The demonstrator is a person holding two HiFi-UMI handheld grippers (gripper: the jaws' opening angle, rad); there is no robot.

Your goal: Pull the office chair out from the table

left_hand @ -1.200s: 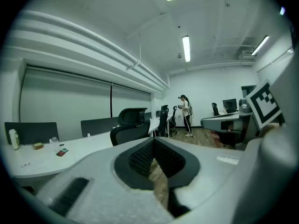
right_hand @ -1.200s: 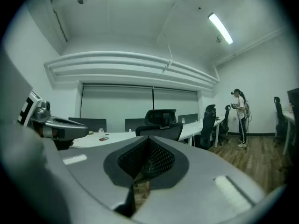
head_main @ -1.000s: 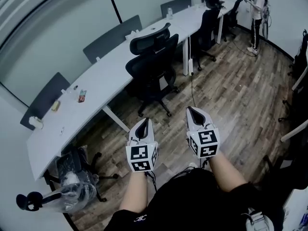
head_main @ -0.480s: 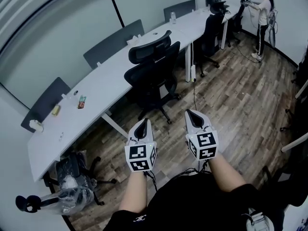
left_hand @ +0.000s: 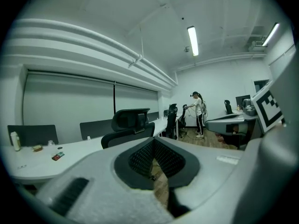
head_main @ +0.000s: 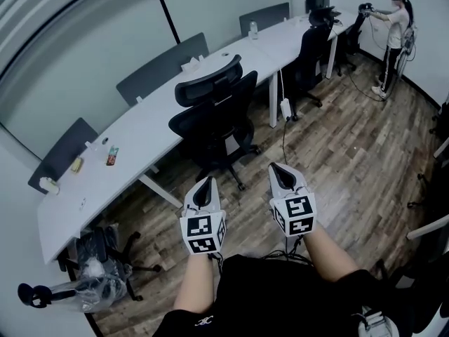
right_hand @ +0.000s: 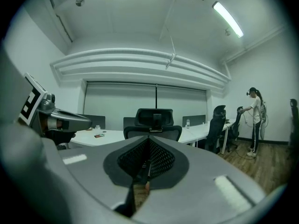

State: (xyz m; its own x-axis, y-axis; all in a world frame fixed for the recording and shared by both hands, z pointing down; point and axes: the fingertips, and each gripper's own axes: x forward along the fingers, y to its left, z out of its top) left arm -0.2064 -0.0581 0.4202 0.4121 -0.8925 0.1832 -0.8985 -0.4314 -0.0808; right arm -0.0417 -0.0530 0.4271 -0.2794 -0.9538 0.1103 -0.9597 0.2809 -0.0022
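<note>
- The left gripper (head_main: 205, 190) and the right gripper (head_main: 282, 174) are both staying fully closed, pad against pad, and are gripping nothing.
- They are pointing side by side, roughly level, toward the chair (head_main: 214, 114), and neither is touching it yet.
- The chair is standing pushed in against the near edge of the table (head_main: 140, 128), with its back and headrest facing the grippers.
- By my reading the task is only beginning: the approach is under way, while opening the jaws, gripping the backrest and pulling the chair out are all still waiting.
- Compared with a second ago, the chair is sitting lower and nearer in the head view, so the person holding the grippers is closing in on it; the jaws are remaining shut.
- The chair is keeping its place at the table.
</note>
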